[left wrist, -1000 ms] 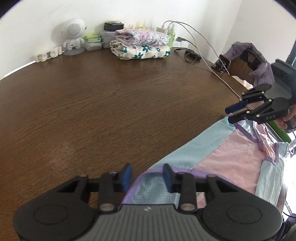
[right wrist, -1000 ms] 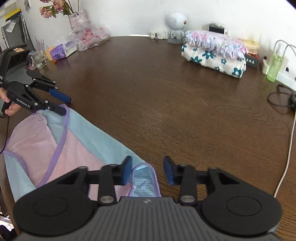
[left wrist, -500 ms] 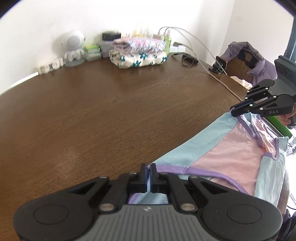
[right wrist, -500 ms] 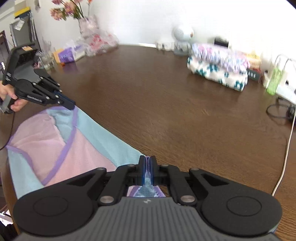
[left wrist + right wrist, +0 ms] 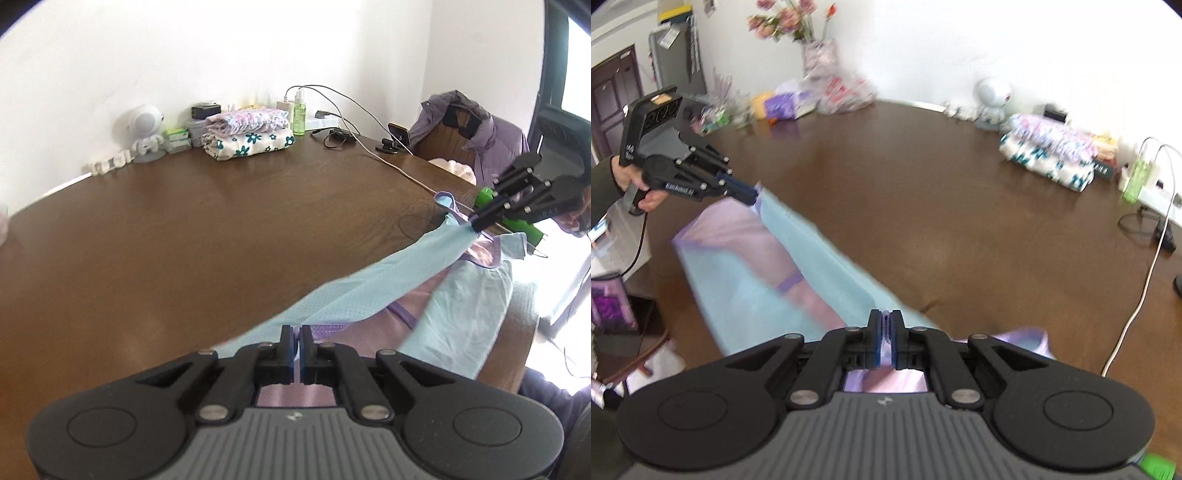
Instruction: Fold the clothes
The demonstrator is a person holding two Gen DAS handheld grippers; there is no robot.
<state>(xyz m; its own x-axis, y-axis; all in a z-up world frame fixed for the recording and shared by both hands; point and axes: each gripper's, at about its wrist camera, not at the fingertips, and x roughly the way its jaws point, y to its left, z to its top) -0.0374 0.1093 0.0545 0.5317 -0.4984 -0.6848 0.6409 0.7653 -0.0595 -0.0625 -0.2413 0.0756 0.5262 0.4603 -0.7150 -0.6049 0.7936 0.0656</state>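
Left gripper (image 5: 297, 345) is clamped on one corner of the garment (image 5: 373, 291); right gripper (image 5: 885, 341) is clamped on the opposite corner. The blue-and-pink garment hangs stretched between them above the near edge of the table (image 5: 207, 236). Folded clothes (image 5: 247, 134) sit at the far side.

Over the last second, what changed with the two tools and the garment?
Both tools closed on the pastel garment: the left tool and right tool were open a second ago and now pinch its purple-trimmed edge. They have lifted it, so the blue edge is stretched between them above the table. The folded clothes by the wall stayed put.
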